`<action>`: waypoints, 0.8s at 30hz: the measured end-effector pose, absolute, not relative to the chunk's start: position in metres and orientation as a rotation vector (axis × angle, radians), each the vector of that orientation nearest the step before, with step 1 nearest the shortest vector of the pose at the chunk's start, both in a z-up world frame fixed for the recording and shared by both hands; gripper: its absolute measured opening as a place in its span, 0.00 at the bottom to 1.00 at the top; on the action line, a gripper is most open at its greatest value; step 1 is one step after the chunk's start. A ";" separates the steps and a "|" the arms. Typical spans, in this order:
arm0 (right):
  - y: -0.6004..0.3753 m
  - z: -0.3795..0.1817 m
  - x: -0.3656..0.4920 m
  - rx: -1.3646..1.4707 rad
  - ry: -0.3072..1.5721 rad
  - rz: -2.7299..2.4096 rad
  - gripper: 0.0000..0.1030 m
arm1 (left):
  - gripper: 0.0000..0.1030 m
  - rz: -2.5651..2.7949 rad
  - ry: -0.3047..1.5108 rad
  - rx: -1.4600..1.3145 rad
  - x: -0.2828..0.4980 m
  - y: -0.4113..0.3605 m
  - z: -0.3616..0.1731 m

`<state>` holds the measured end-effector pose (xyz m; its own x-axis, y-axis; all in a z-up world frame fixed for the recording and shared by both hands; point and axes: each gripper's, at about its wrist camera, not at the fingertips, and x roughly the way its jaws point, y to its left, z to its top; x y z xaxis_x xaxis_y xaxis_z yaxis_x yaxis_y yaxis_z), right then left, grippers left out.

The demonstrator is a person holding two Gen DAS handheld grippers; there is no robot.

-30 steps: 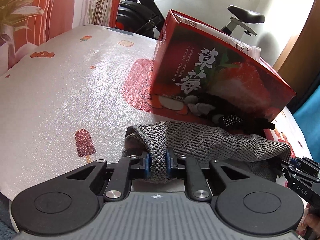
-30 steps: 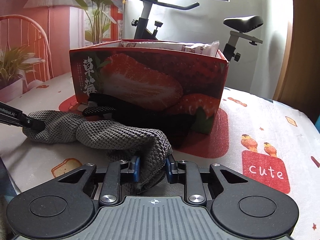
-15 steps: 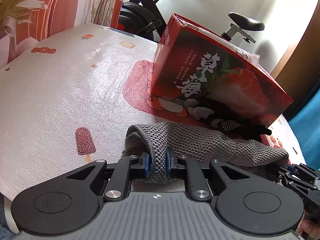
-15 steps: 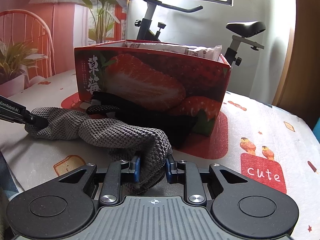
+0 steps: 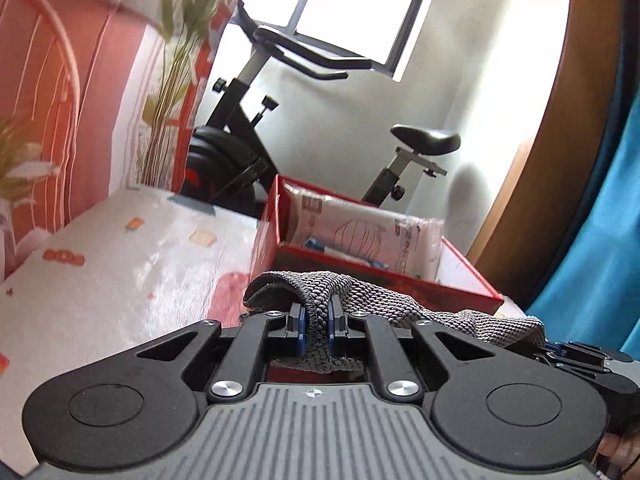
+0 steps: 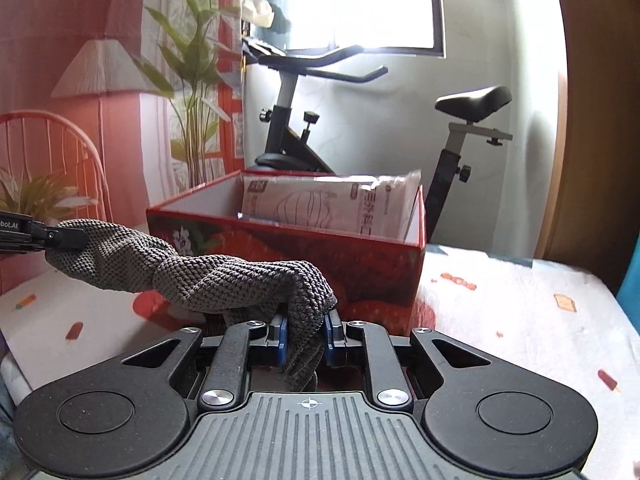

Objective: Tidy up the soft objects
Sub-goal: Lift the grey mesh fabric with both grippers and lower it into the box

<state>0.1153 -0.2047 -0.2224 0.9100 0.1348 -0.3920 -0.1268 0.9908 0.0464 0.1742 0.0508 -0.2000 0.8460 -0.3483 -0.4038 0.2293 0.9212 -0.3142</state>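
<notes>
Two grippers — left gripper point(image 5: 316, 326); right gripper point(image 6: 304, 336); one grey knitted cloth point(image 6: 224, 276); one red box point(image 6: 376, 264); one white packet point(image 6: 328, 208) inside; one exercise bike point(image 6: 288, 128) — one table point(image 6: 520, 312).

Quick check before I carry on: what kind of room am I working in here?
Most likely a room in a home. An exercise bike stands by a window behind the work surface, whose soft cover has a popsicle and toast print. A red strawberry box sits on it.
</notes>
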 end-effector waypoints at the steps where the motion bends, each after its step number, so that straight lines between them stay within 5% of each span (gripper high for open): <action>1: -0.206 -0.214 0.120 0.017 0.389 0.135 0.15 | 0.11 -0.314 0.456 -0.251 0.176 0.049 -0.193; 11: -0.223 -0.162 0.203 -0.037 0.358 0.108 0.15 | 0.11 -0.326 0.404 -0.132 0.253 0.011 -0.143; 24: -0.231 -0.184 0.316 -0.151 0.504 0.012 0.14 | 0.11 -0.348 0.524 0.010 0.374 -0.047 -0.156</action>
